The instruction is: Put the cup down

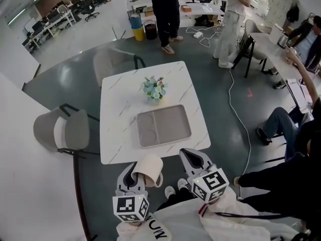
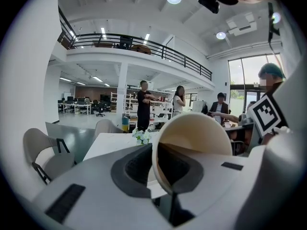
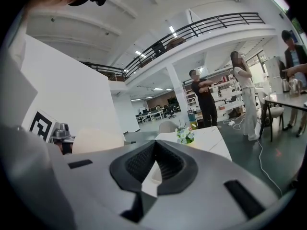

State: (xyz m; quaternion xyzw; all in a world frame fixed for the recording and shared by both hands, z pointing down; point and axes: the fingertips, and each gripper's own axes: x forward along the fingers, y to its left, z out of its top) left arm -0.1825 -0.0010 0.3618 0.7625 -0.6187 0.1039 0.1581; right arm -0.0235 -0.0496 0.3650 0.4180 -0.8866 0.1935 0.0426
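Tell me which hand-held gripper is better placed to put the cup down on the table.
Left. The left hand-held gripper clamps the cup by its rim, close to the near edge of the table; the right hand-held gripper is shut and empty.

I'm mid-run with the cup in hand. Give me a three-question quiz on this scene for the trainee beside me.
1. Multiple choice: which hand-held gripper holds the cup? A. left B. right C. neither
2. True or false: the tray on the table already has a cup in it.
3. Short answer: what stands on the table just beyond the tray in the head view?

Key
1. A. The left hand-held gripper is clamped on the cup's wall at the rim.
2. False. The tray shows nothing in it.
3. A small bunch of flowers.
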